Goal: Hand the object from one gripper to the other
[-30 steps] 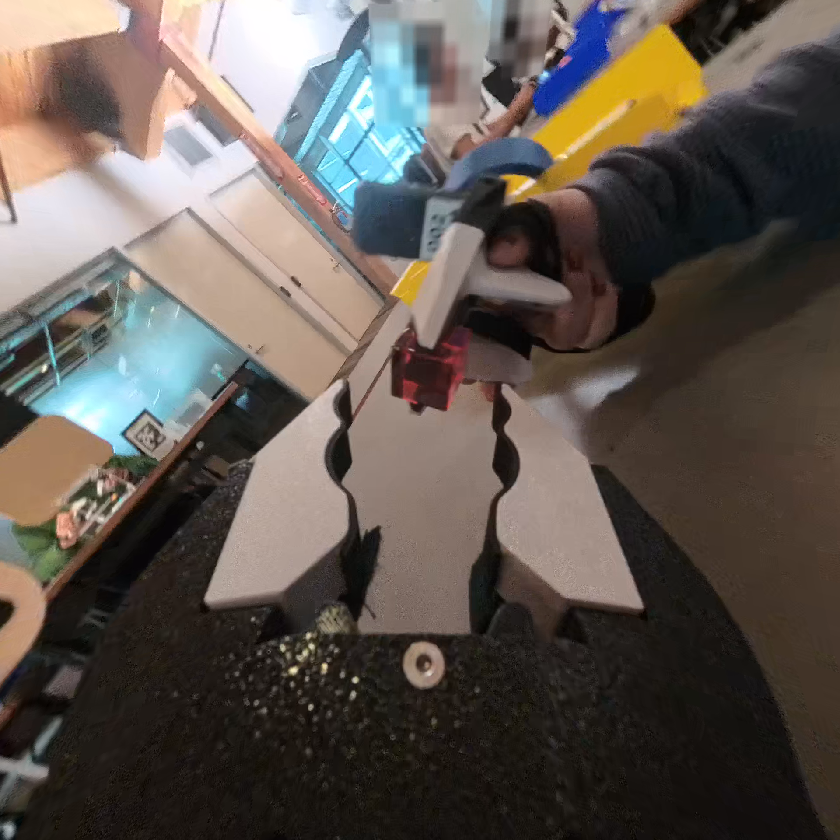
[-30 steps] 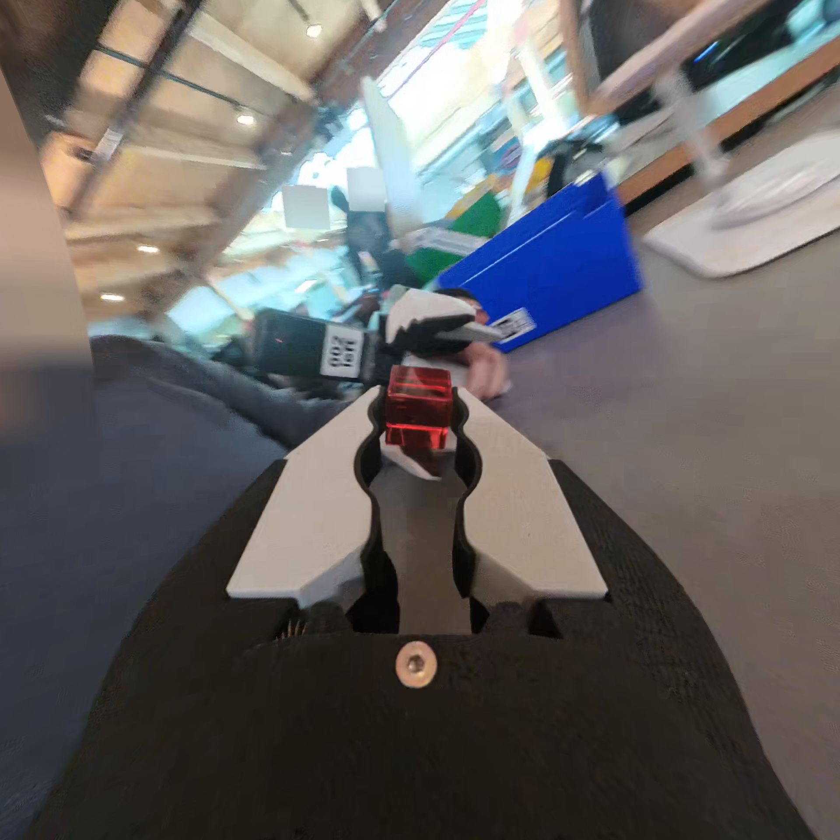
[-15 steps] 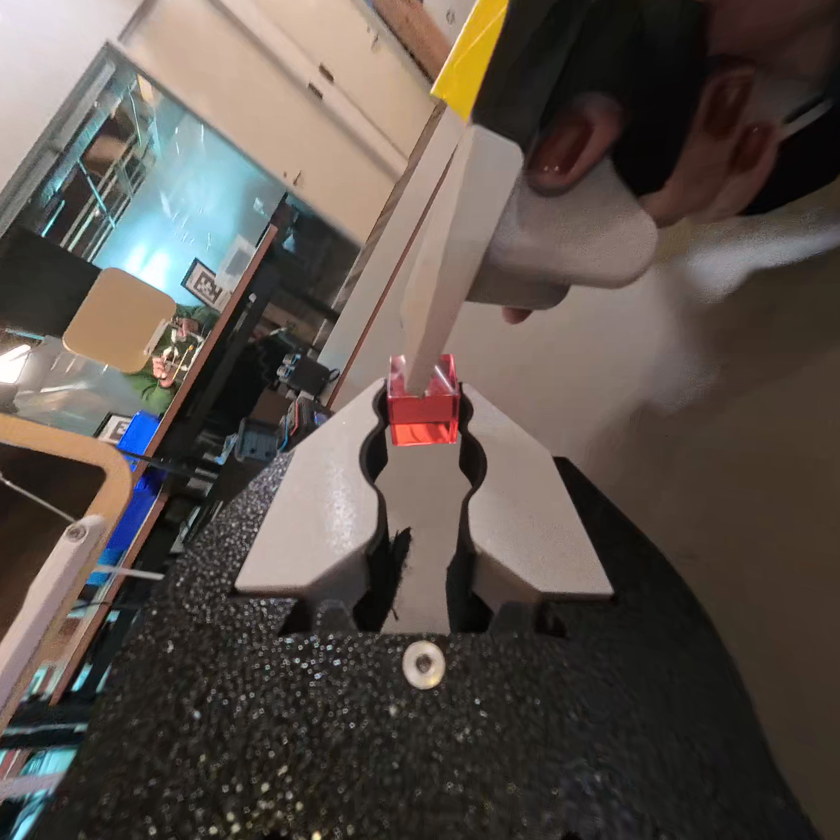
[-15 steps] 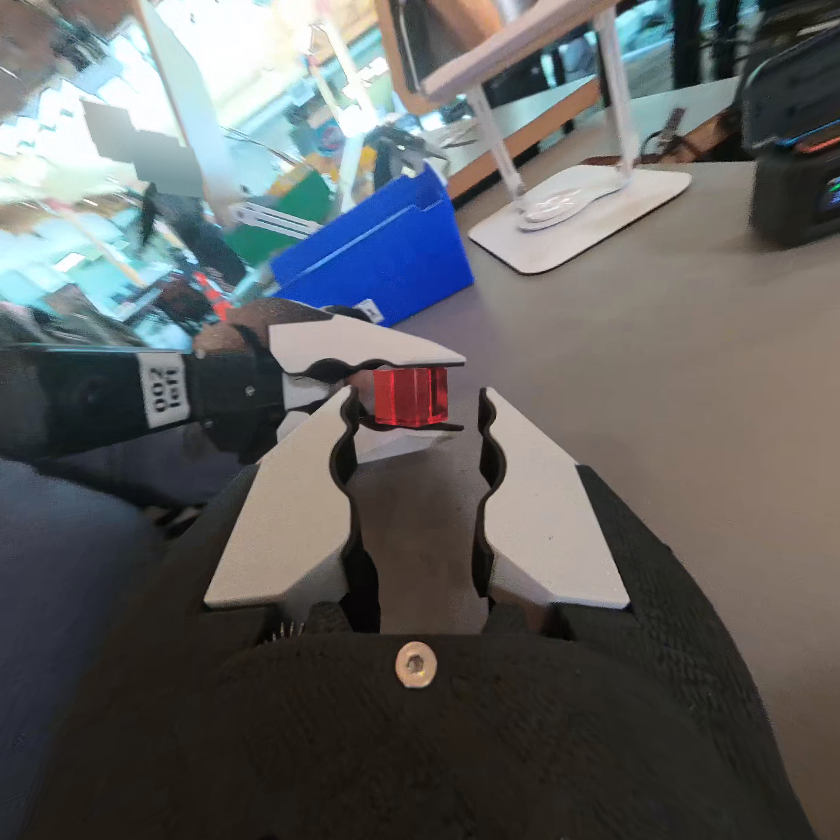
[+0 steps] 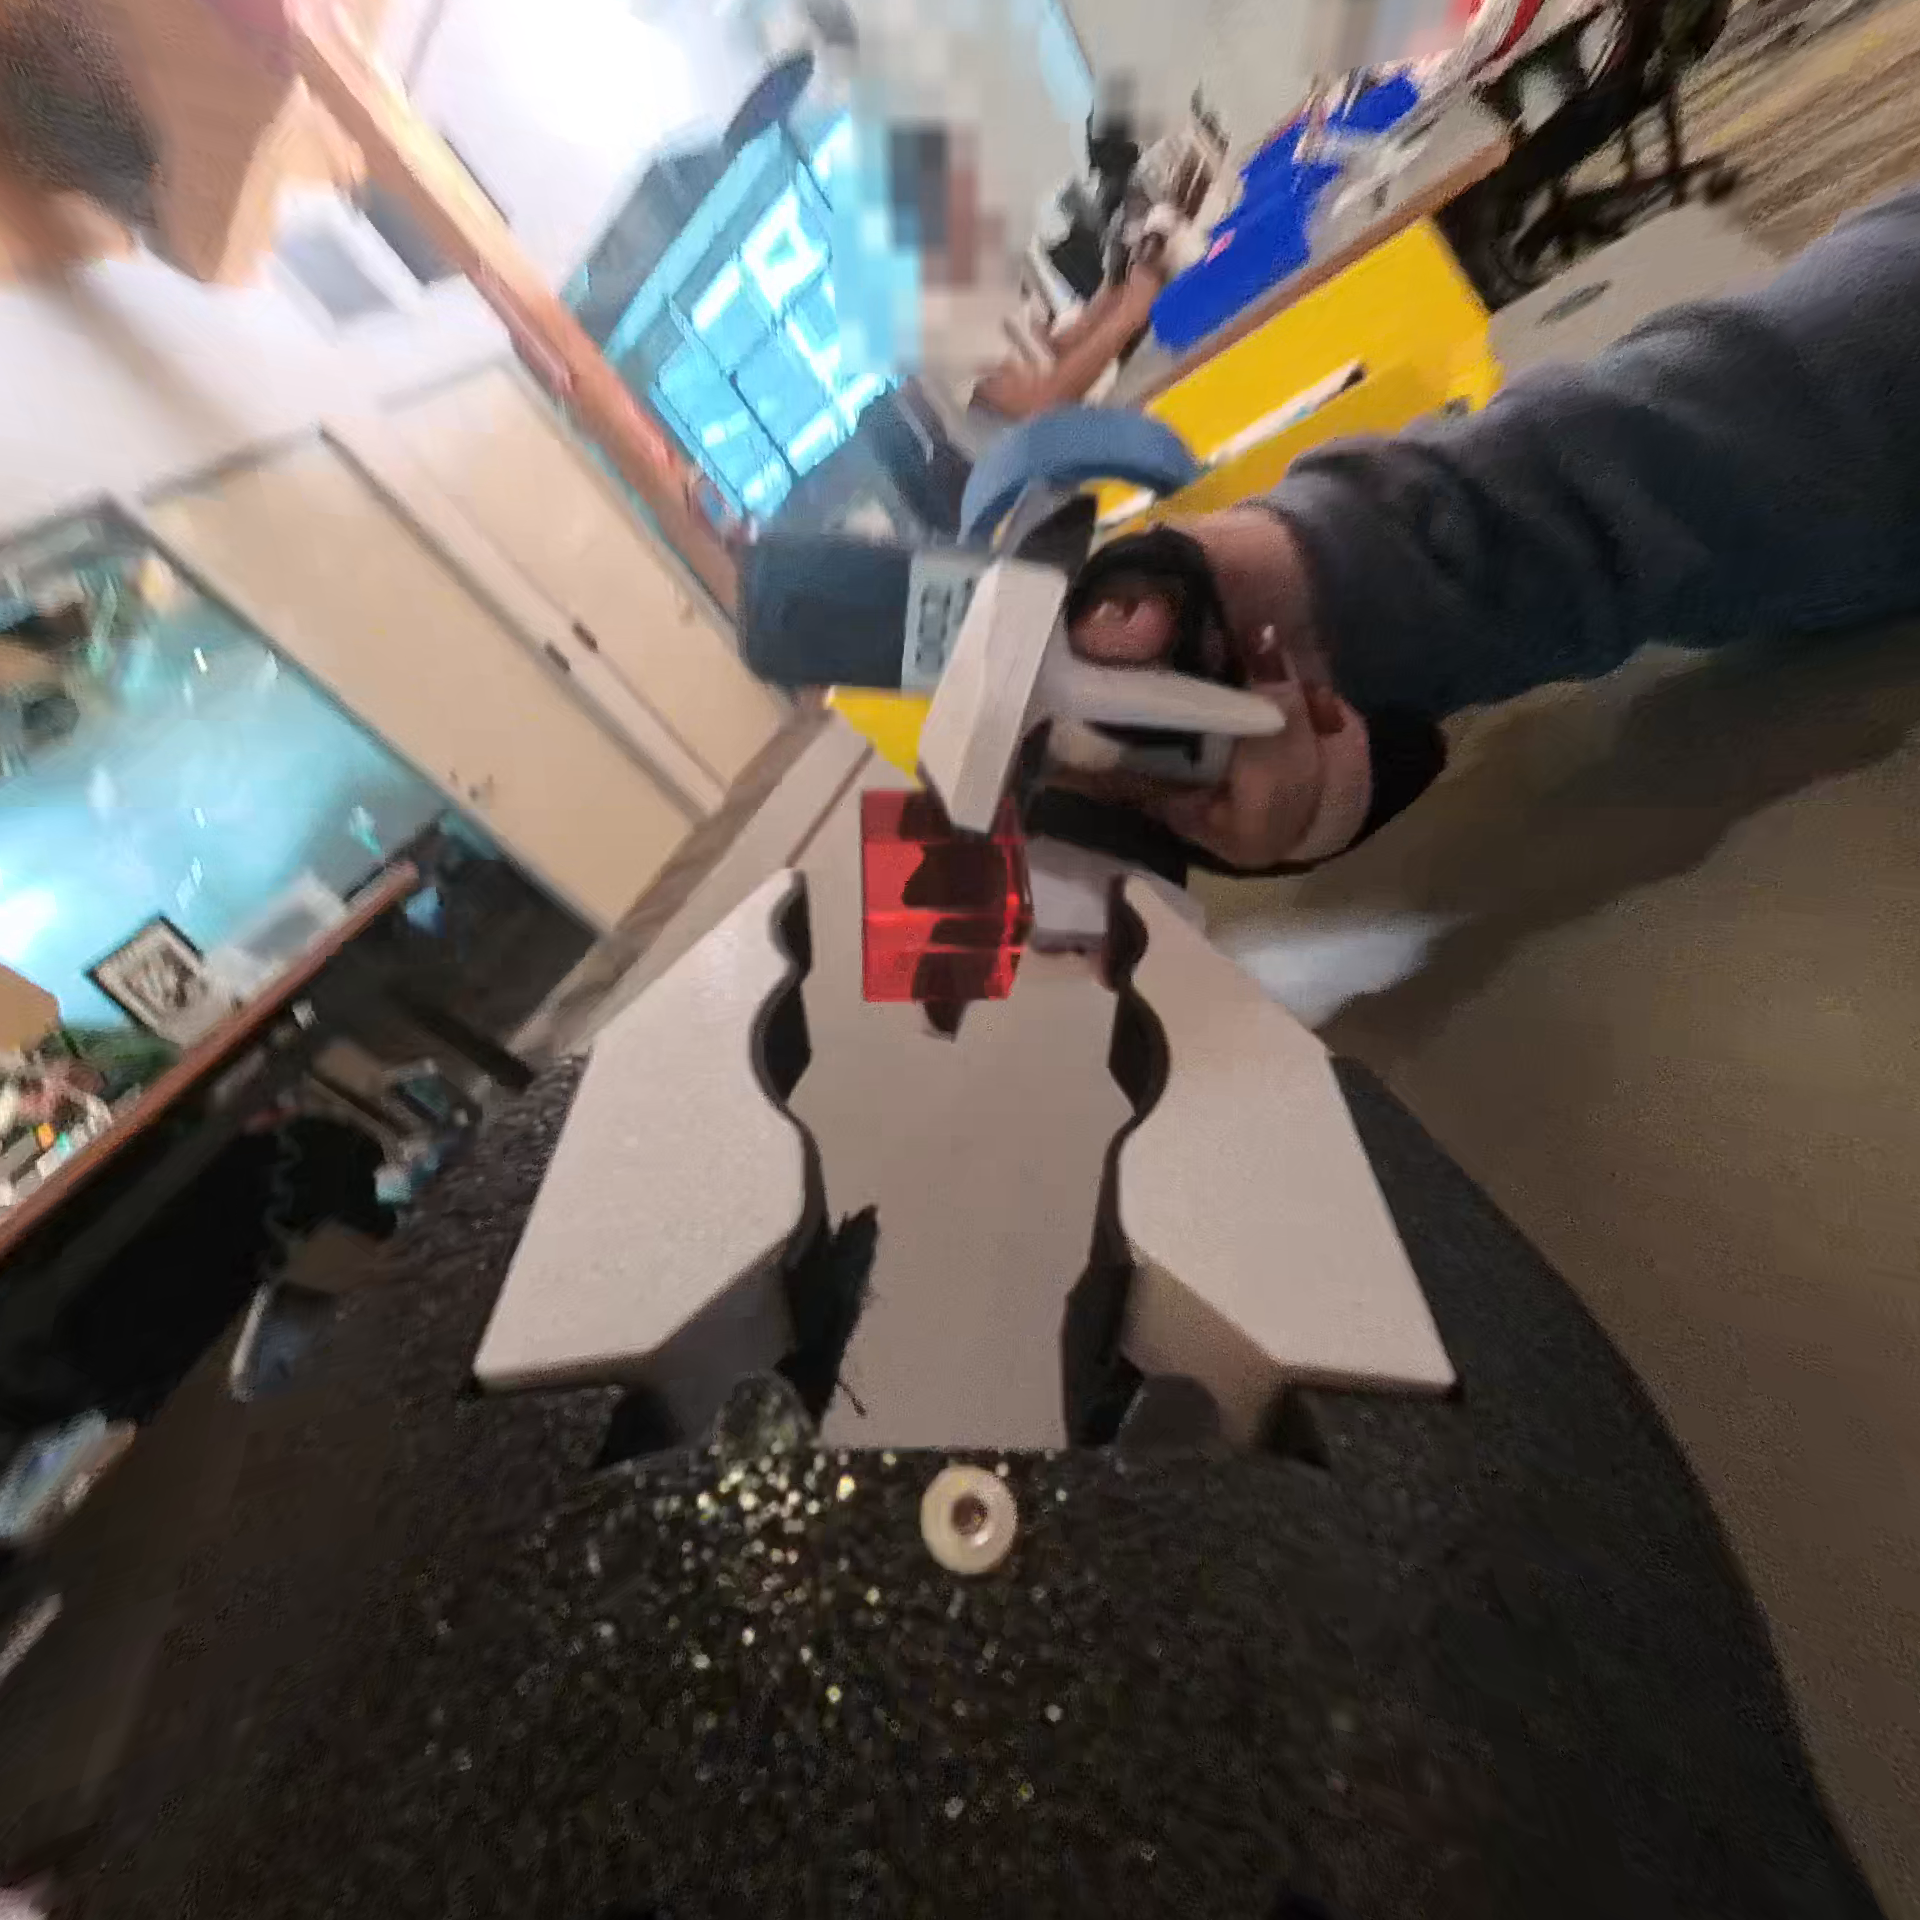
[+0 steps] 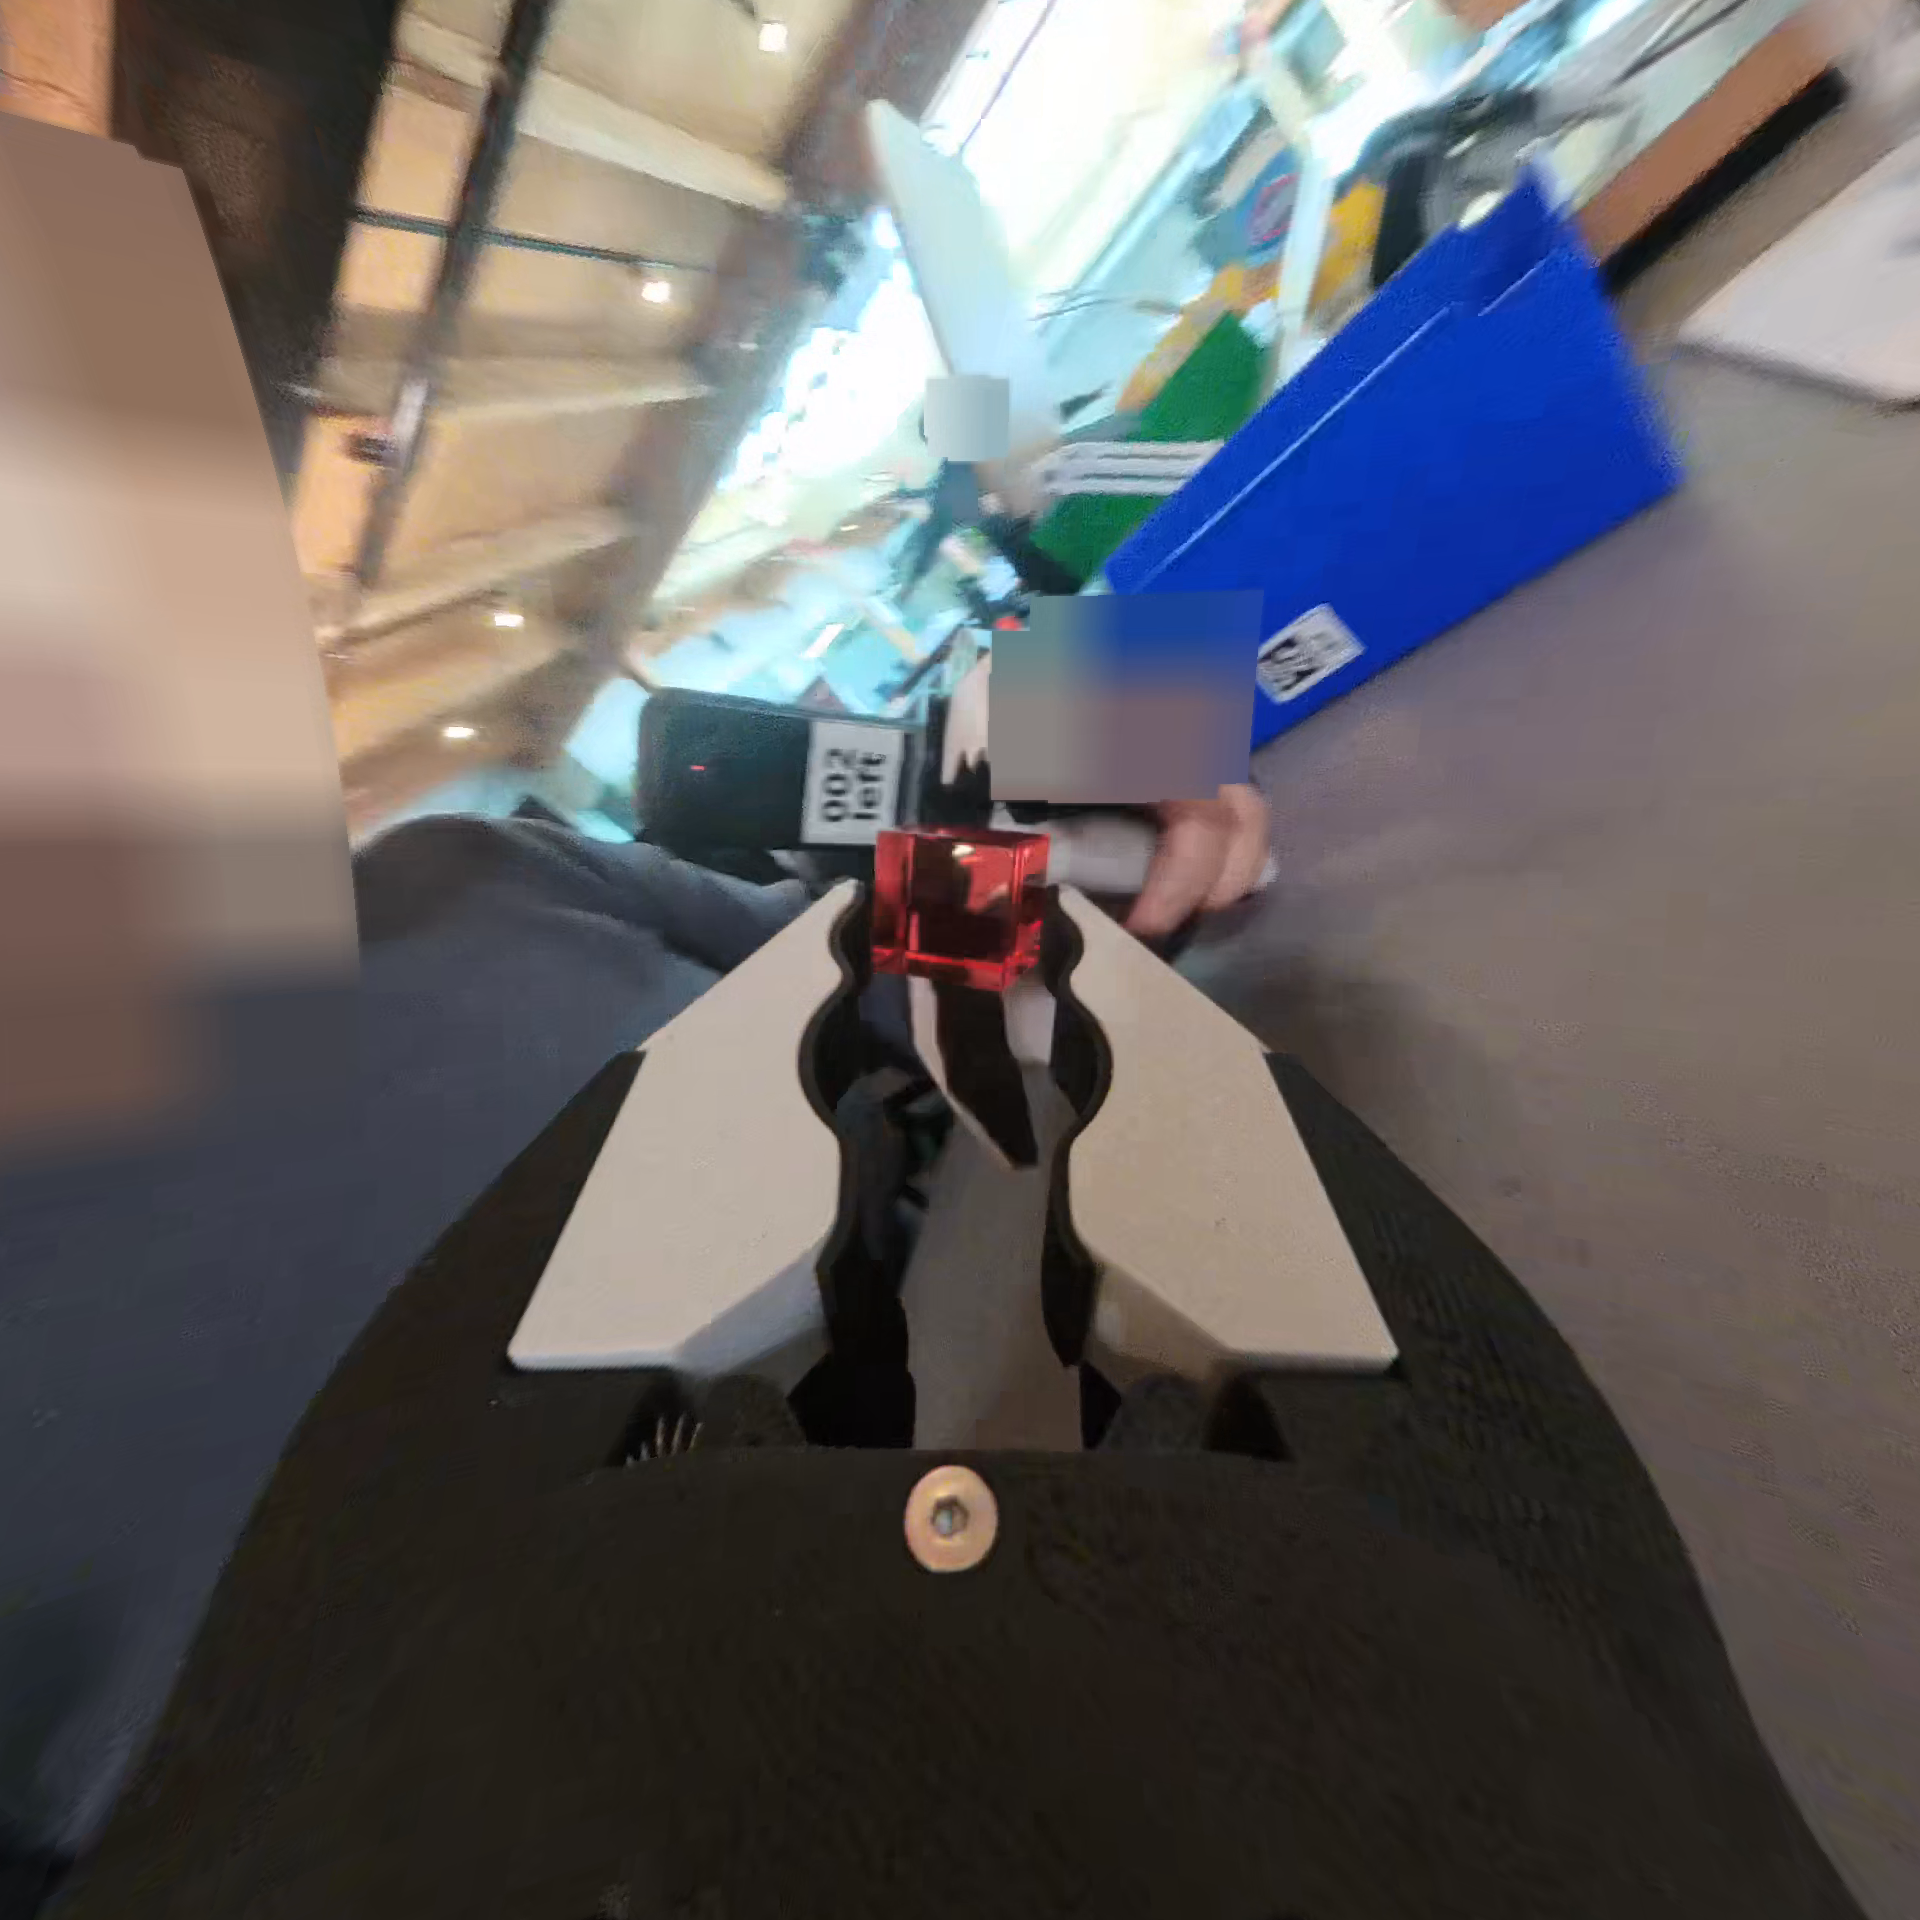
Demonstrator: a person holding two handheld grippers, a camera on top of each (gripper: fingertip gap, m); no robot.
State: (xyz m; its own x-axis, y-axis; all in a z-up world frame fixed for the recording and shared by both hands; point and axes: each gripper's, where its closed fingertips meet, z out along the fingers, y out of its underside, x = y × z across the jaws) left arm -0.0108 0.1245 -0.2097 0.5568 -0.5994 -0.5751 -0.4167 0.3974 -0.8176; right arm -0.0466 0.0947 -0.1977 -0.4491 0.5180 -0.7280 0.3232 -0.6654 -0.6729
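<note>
Cube (image 6: 957, 906) pinched at right claw (image 6: 957, 920) tips; left claw (image 5: 956, 914) spread, clear.

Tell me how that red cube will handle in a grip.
The red cube looks like clear, glossy plastic, so probably rigid and somewhat slippery. Its flat faces suit the right gripper, whose fingers clamp two opposite sides. With sharp square edges, it is unlikely to roll.

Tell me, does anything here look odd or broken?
Nothing looks damaged or spilled. The red cube sits squarely clamped at the right gripper fingertips, while the left gripper stands open around it.
</note>
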